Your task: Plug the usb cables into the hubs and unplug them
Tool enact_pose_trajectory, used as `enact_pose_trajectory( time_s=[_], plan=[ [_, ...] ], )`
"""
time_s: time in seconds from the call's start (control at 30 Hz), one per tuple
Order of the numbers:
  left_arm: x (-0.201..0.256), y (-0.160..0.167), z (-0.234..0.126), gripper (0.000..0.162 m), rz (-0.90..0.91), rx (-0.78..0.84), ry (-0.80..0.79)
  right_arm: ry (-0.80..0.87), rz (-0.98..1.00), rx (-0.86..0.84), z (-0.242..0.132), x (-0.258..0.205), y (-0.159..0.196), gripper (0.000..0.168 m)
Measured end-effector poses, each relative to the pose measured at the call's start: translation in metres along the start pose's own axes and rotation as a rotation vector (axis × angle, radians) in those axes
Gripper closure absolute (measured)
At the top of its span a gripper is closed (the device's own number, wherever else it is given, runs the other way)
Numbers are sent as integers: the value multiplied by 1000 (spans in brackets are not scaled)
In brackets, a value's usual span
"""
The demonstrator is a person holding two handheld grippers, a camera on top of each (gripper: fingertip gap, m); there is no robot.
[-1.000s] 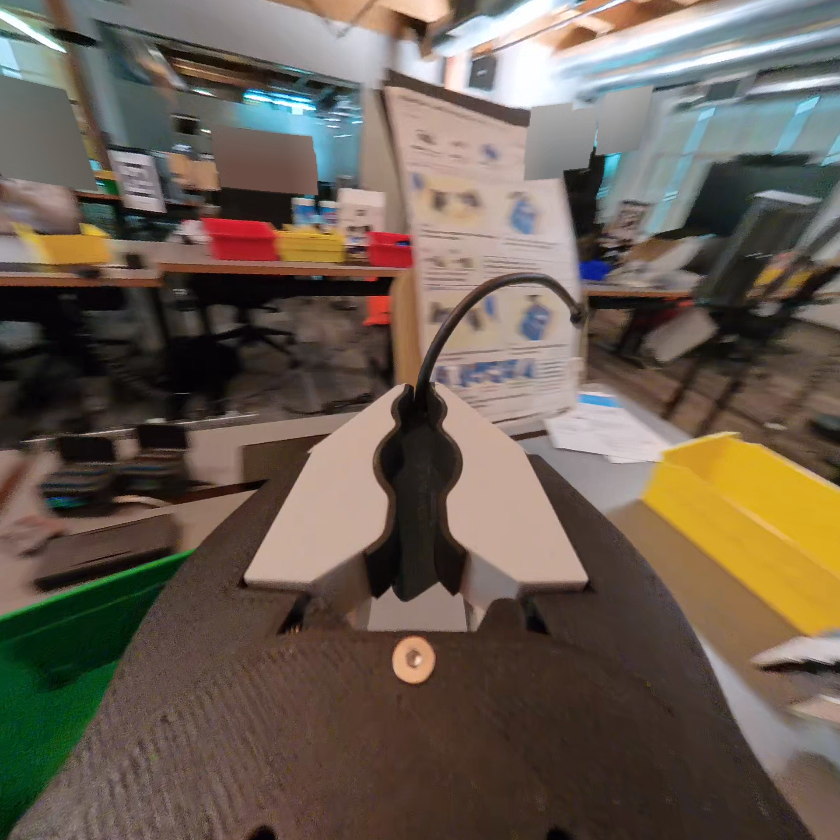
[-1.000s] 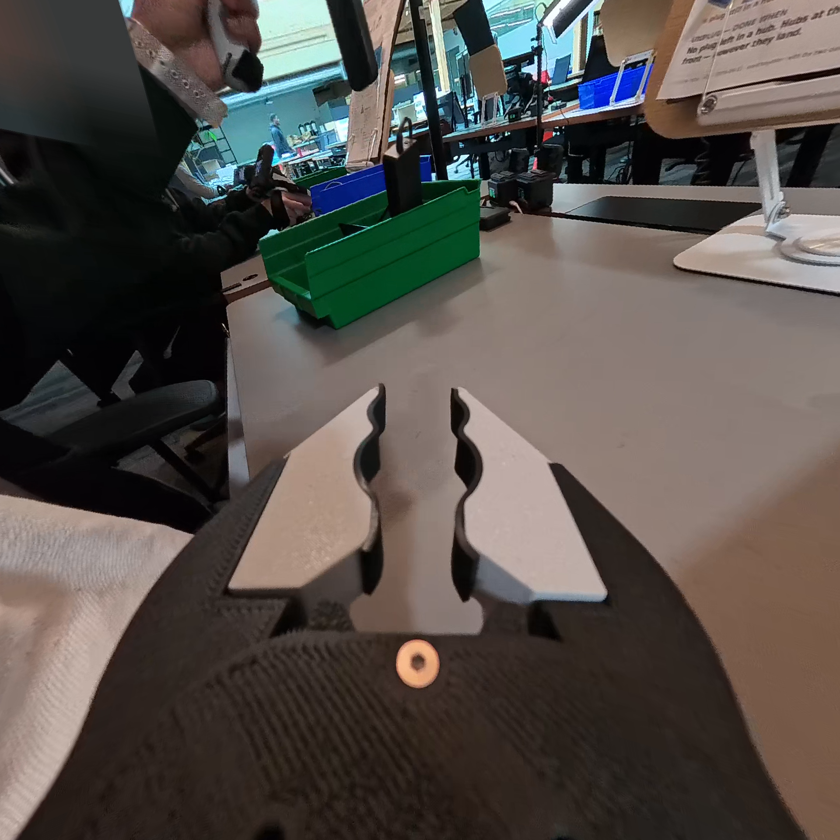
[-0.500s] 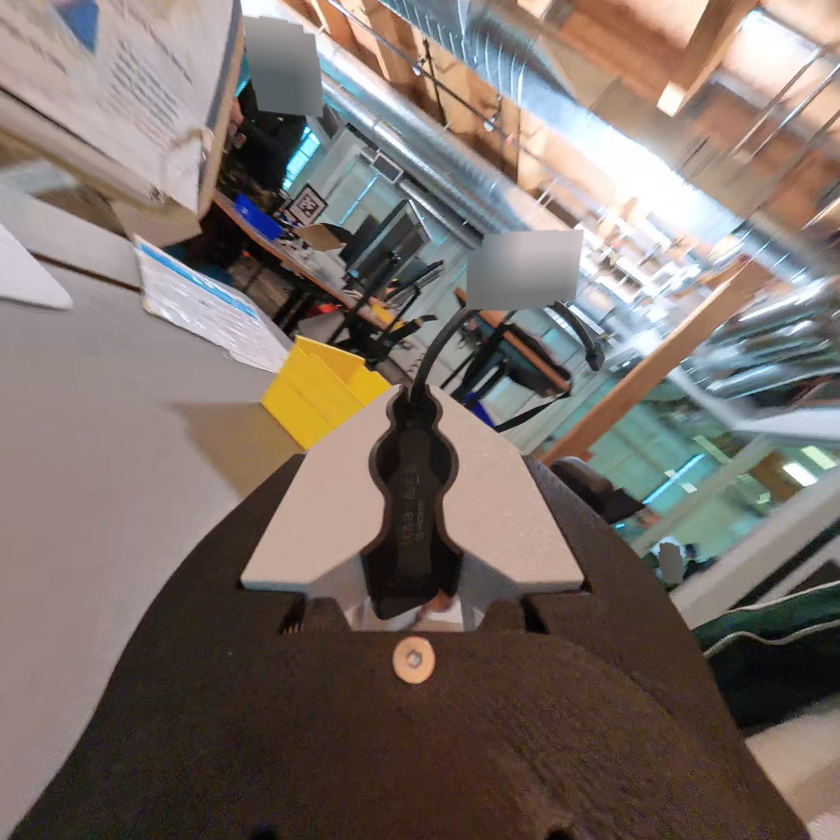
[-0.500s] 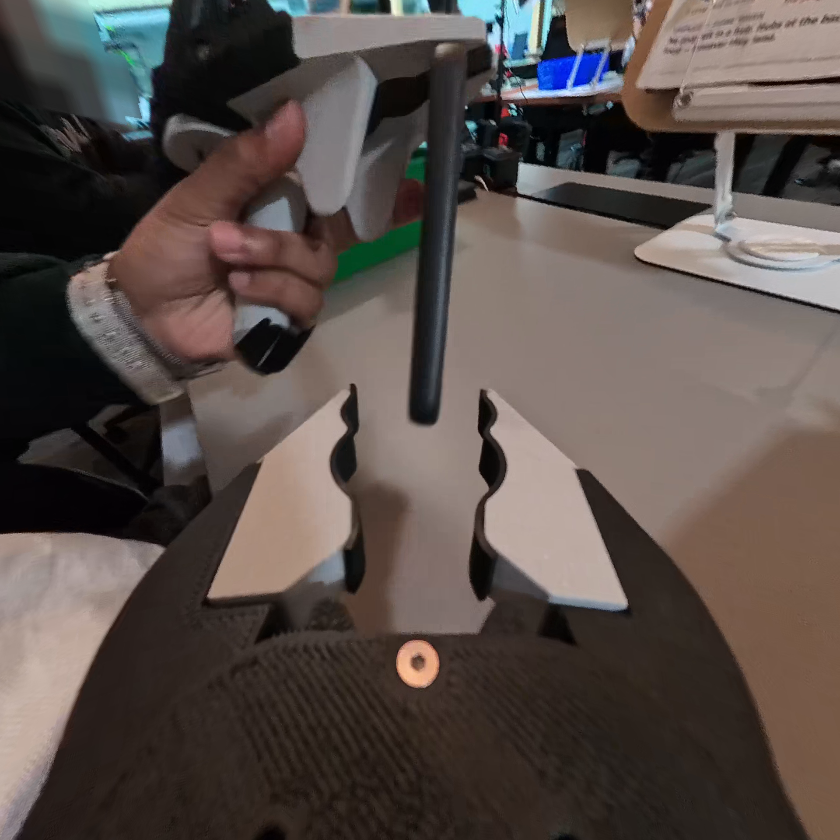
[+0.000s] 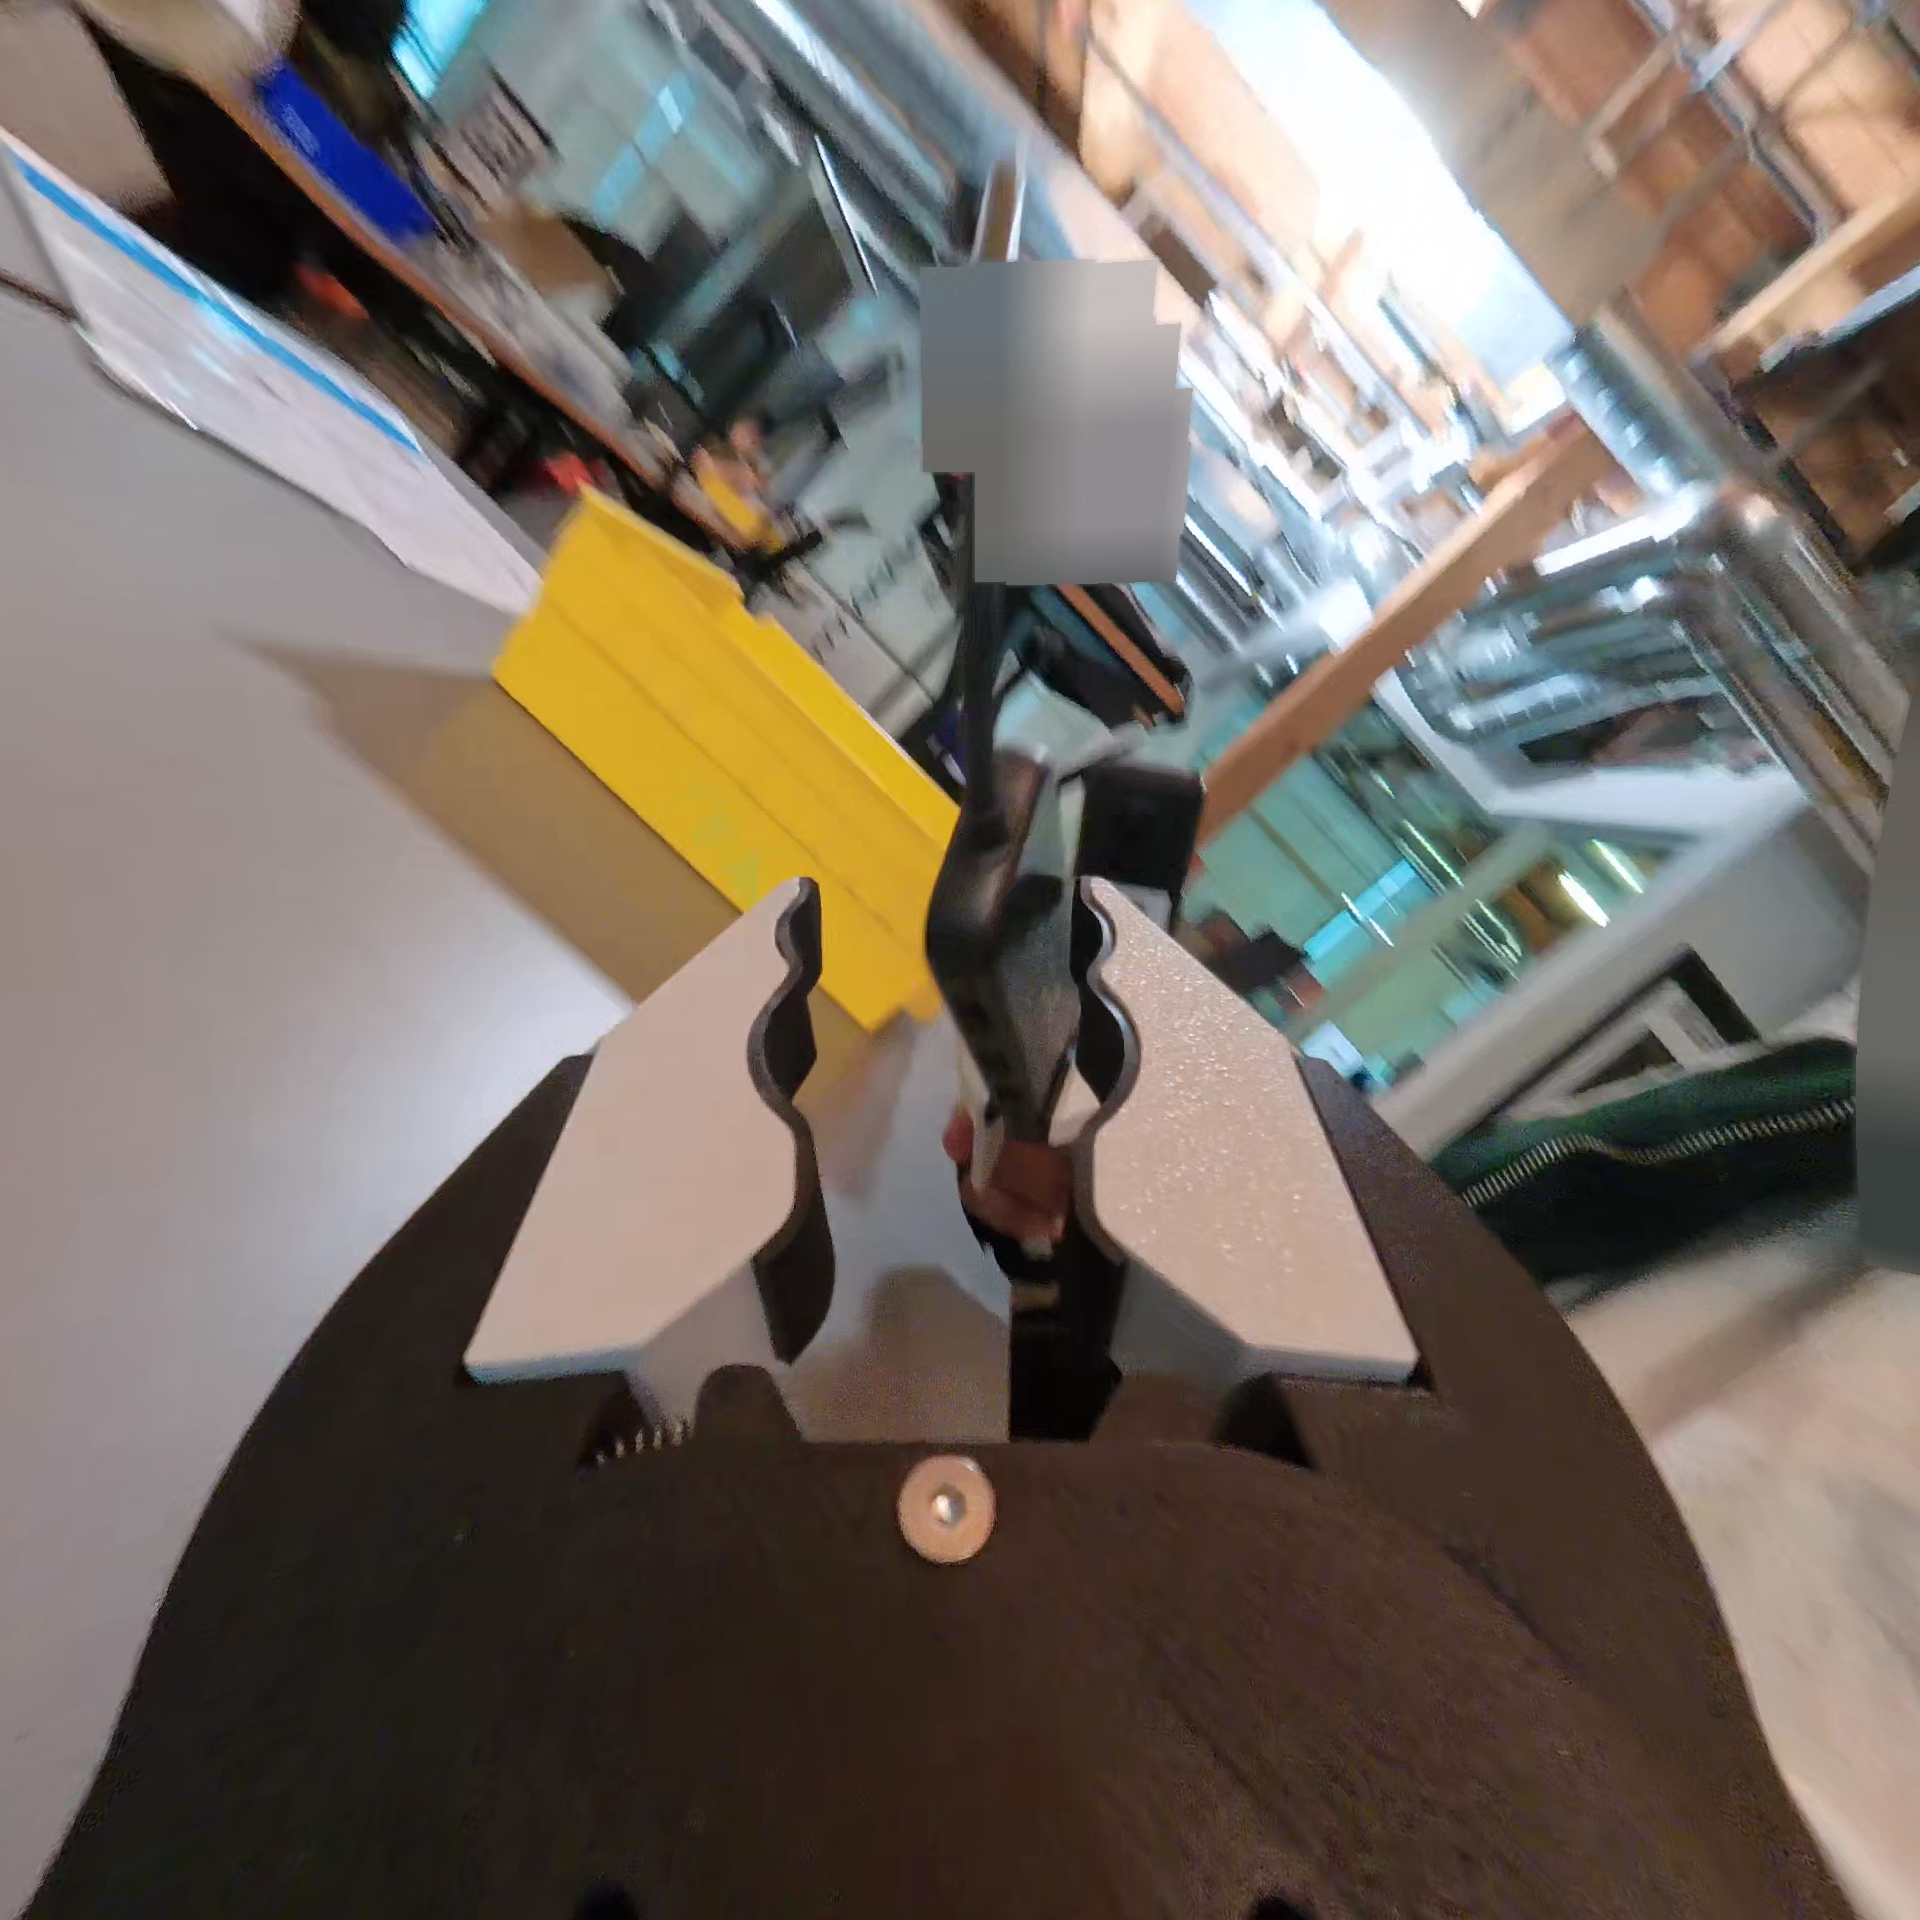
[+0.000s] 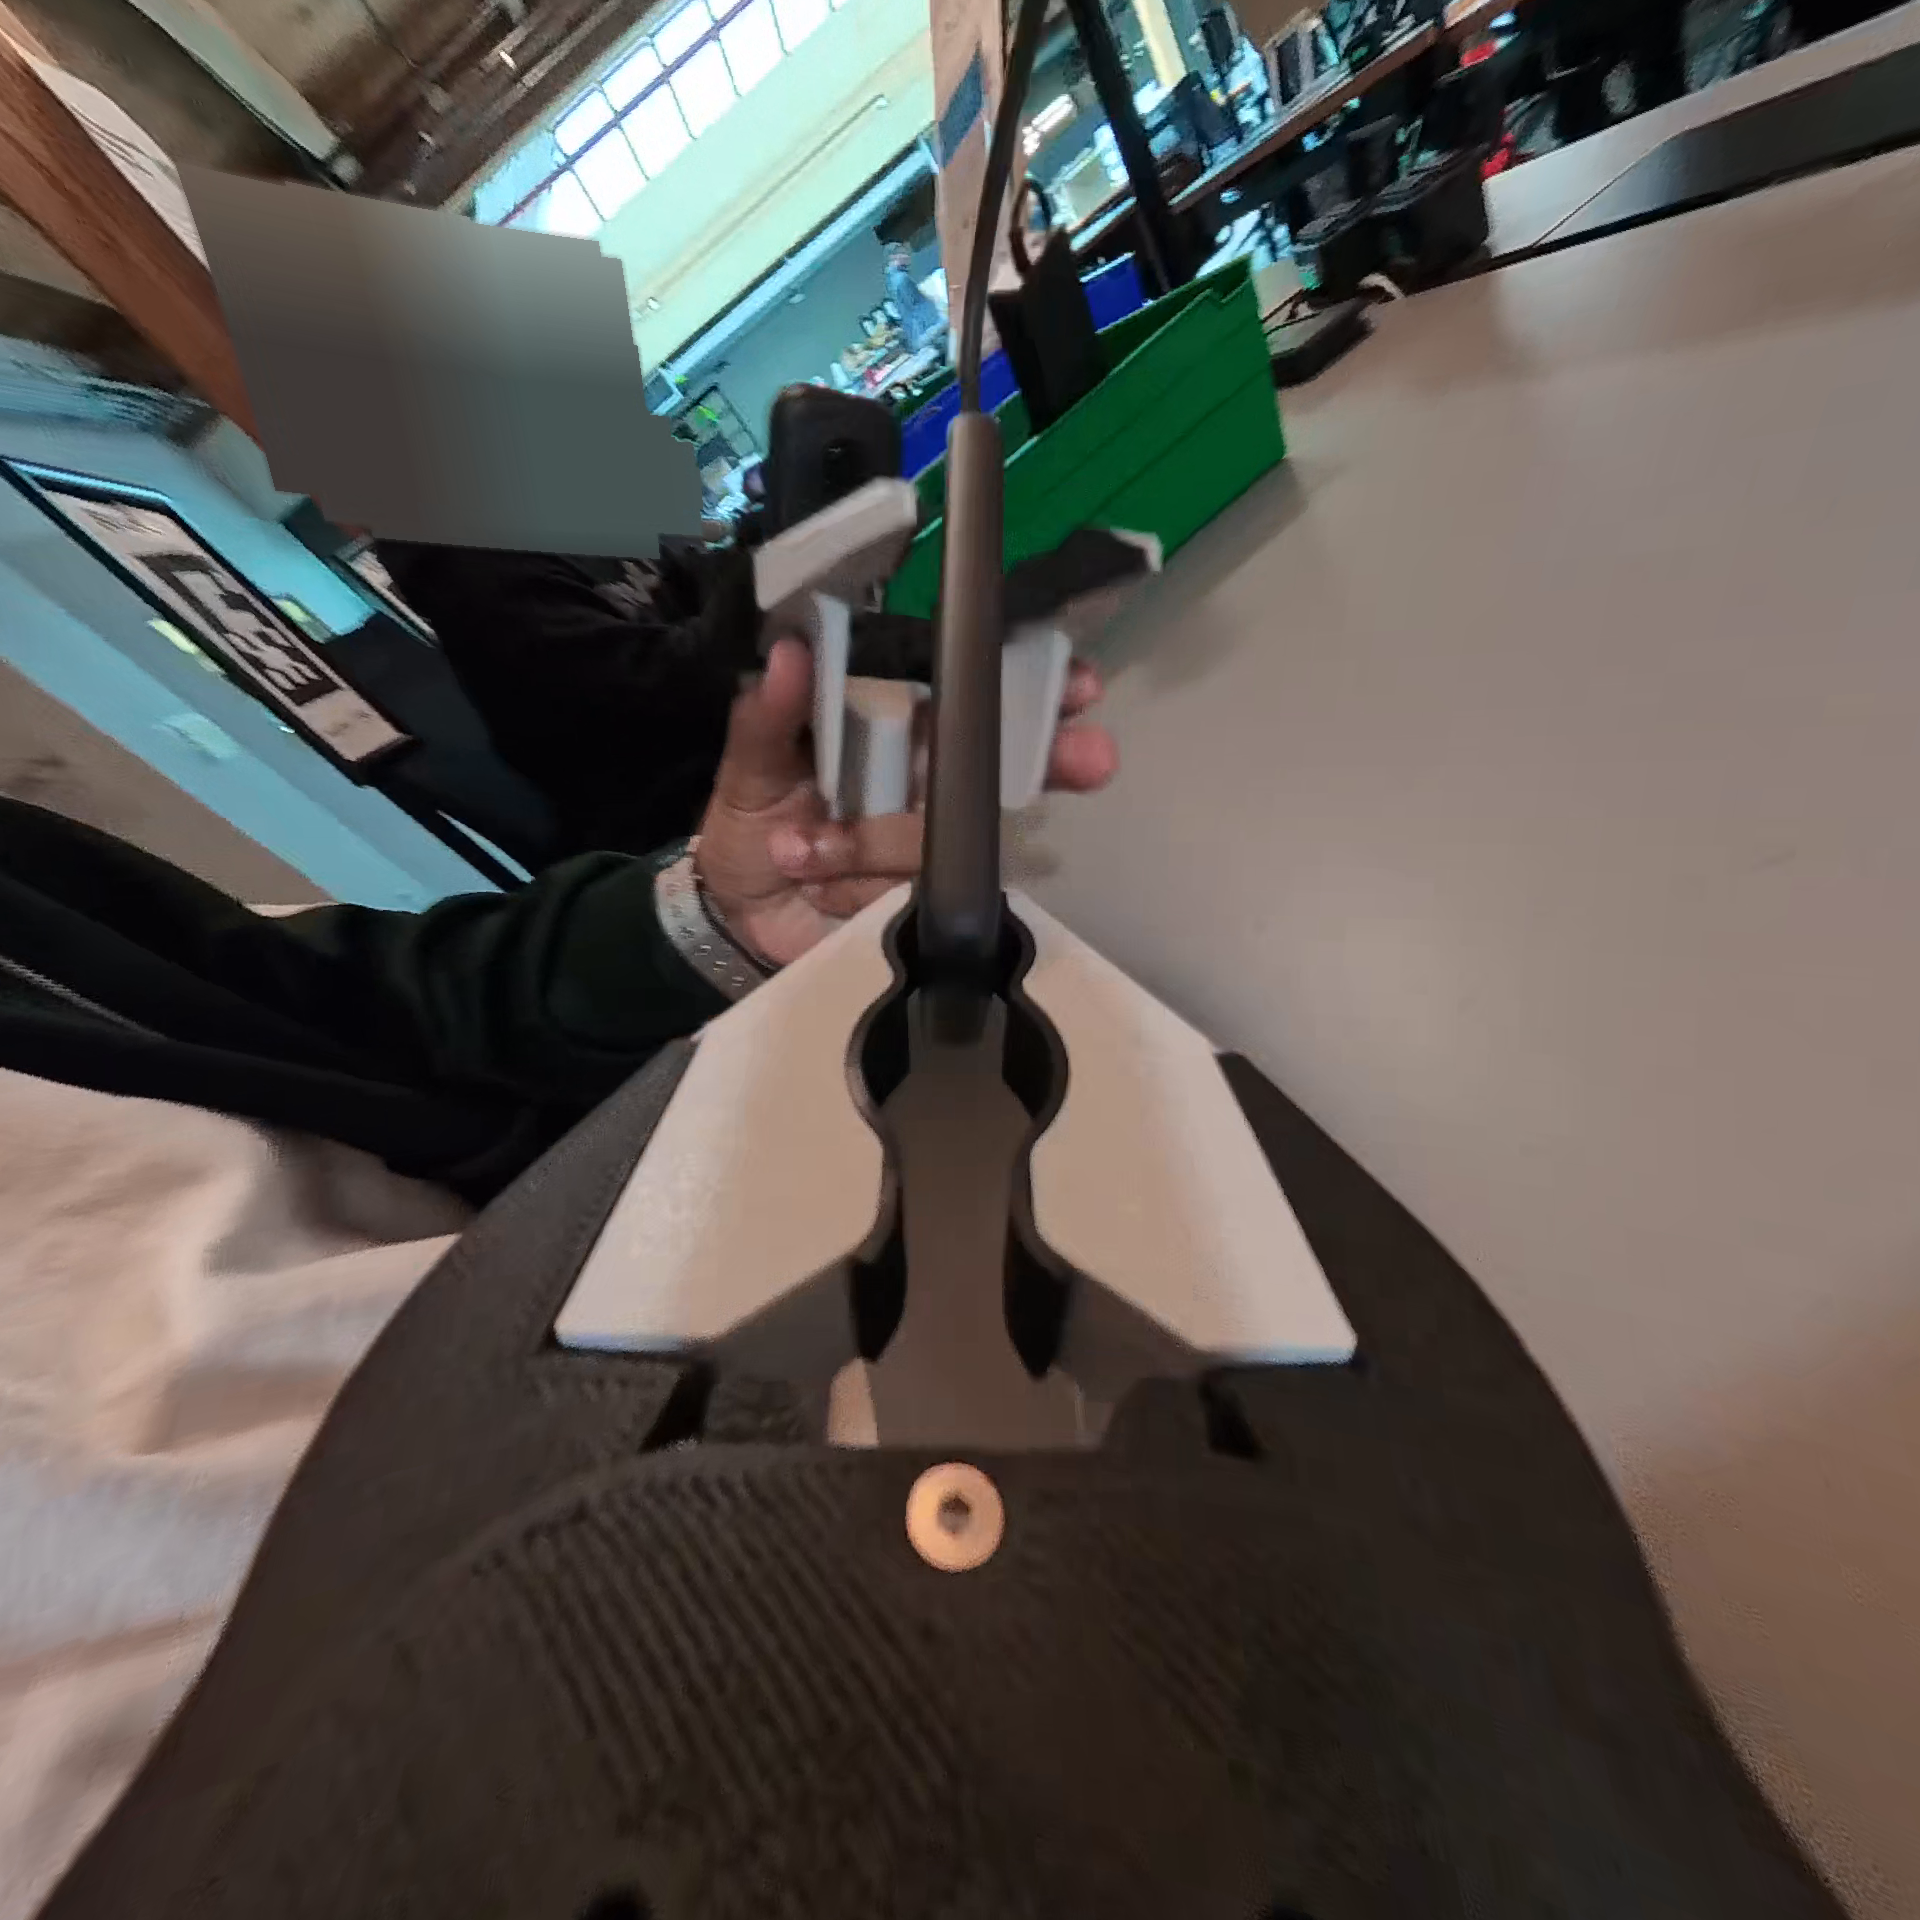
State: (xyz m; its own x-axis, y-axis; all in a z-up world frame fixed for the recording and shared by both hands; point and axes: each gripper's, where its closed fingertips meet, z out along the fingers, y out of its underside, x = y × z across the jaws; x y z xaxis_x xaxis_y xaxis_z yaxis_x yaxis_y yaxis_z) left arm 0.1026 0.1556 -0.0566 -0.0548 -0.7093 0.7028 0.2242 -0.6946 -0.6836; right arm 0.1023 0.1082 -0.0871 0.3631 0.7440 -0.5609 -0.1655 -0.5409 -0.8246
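- My right gripper (image 6: 954, 977) is pinching the lower end of the dark hub (image 6: 961, 665), its fingers pressed in on both sides; the hub is standing upright out of the fingertips, above the grey table (image 6: 1558, 727).
- My left gripper (image 5: 948, 914) is sitting with its fingers spread; the hub (image 5: 1003, 966) is leaning against the inner face of its right finger and clear of the left one.
- In the right wrist view I am seeing the left gripper (image 6: 940, 644) farther off, straddling the hub's middle, with a hand (image 6: 821, 821) under it.
- The hub's bottom end is hidden between my right fingers, and its cable (image 6: 987, 208) is running out of frame at the top.
- The left view is blurring, so the hub's ports are hard to make out.
- The hub is looking slim, matte, dark grey.
- A green bin (image 6: 1164, 416) is sitting behind it, a yellow bin (image 5: 717, 748) on the other side.
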Motion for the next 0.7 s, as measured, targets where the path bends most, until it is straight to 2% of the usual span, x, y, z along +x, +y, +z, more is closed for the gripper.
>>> enact_pose_trajectory(
  time_s=[0.07,0.13,0.27,0.33,0.4,0.47,0.57,0.7],
  plan=[
    [4,18,4,119,-27,-110,66,-34,30,5,-1,-3,-1,158],
    [11,23,5,147,-6,-127,118,-24,42,3,-3,1,0,158],
    [12,26,5,150,11,-134,110,-6,33,45,-9,6,-7,155],
    [4,23,6,151,15,-97,49,77,1,73,-12,17,-12,148],
    [-6,17,5,151,-60,-26,-4,190,-85,118,-19,29,-23,127],
    [-14,8,0,151,-229,78,3,294,-228,133,-27,35,-32,104],
    [-26,5,-6,151,-464,185,15,394,-461,58,-29,38,-31,91],
    [-17,20,4,151,-512,122,47,412,-622,-41,-17,35,-18,87]
  ],
)
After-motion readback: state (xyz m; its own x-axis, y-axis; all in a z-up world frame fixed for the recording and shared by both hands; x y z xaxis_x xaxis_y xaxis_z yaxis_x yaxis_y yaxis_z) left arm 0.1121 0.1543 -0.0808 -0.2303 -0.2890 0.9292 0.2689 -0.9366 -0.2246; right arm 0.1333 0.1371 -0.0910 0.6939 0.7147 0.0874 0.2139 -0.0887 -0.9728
